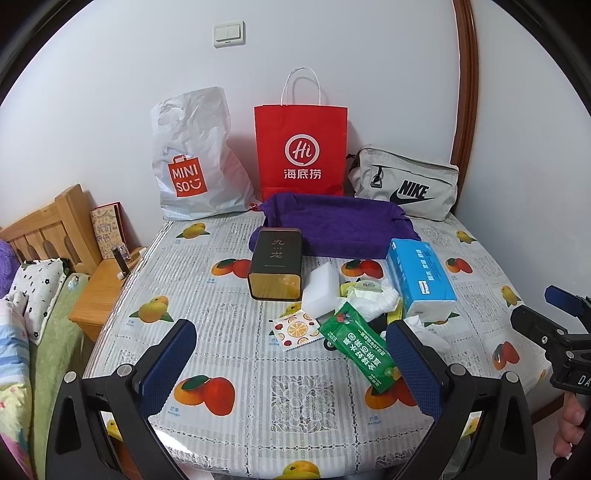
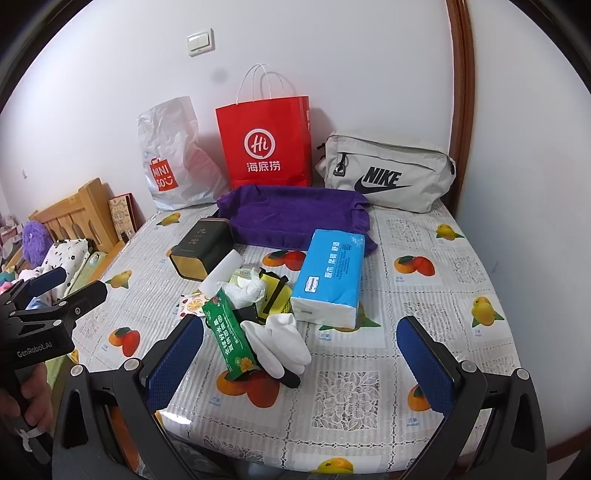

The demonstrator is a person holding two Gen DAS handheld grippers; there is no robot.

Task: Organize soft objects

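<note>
This is a bedroom in a home. A bed with a light wooden slatted headboard (image 1: 44, 229) and a white pillow with black flower print (image 1: 37, 288) stands just beside the desk covered in a fruit-patterned plastic cloth (image 1: 229, 325). A low wooden nightstand (image 1: 99, 295) sits between them. Against the plain white wall with its white double light switch (image 1: 229, 34) lean a red paper shopping bag (image 1: 301, 151), a white plastic store bag (image 1: 195, 162) and a grey fabric waist pouch (image 1: 406, 184).

My left gripper (image 1: 291, 363) gapes wide at frame bottom, empty. Green packet (image 1: 356, 345) just ahead, centre; blue tissue pack (image 1: 419, 277) right; purple towel (image 1: 332, 225) behind.
</note>
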